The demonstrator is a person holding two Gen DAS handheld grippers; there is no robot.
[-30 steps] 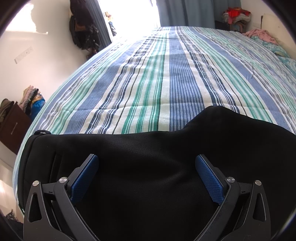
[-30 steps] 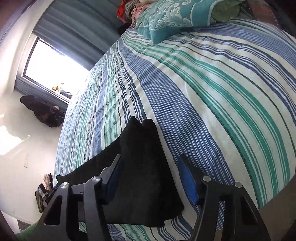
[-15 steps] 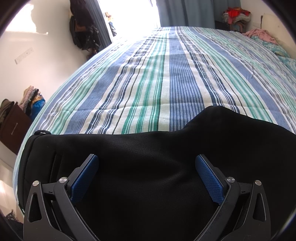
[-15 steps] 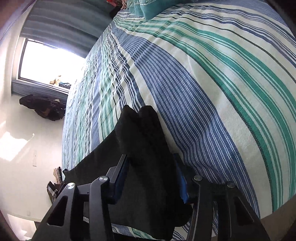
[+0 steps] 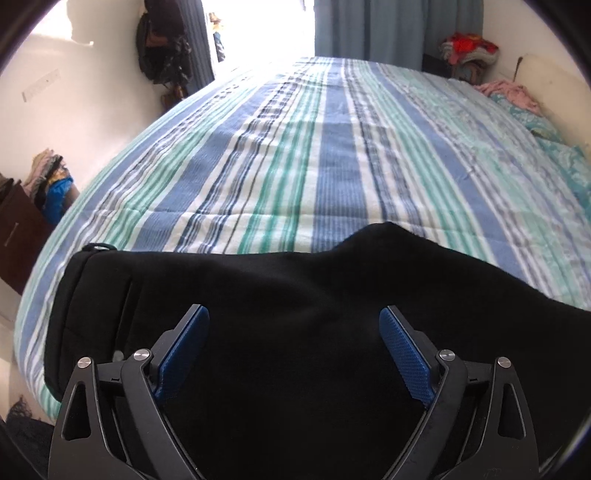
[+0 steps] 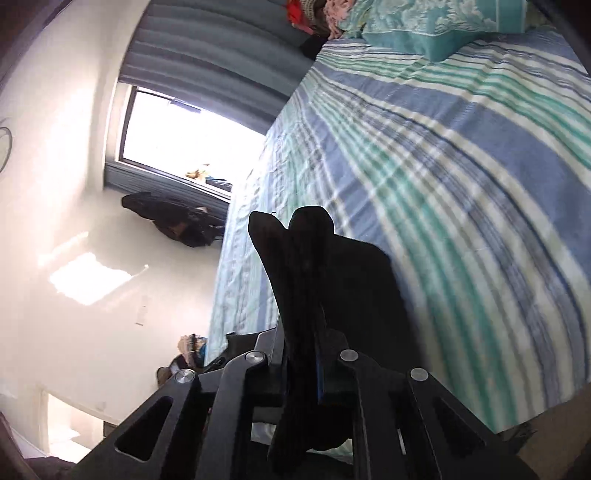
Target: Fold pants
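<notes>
Black pants (image 5: 280,295) lie flat across the near edge of a striped bed, waistband at the left. My left gripper (image 5: 293,334) is open, its blue pads spread wide just above the pants' middle, holding nothing. In the right wrist view my right gripper (image 6: 301,317) is shut on the pants' leg end (image 6: 295,236), lifted off the bed so the cloth sticks up between the closed fingers.
The blue, green and white striped bedspread (image 5: 332,155) stretches far ahead. Teal pillows (image 6: 436,26) lie at the head of the bed. A window (image 6: 192,140), hanging dark clothes (image 5: 162,48) and a brown cabinet (image 5: 18,236) stand along the left wall.
My right gripper closed on the pants' leg end and lifted it off the bed, tilting up. The left gripper stayed open and hardly moved.
</notes>
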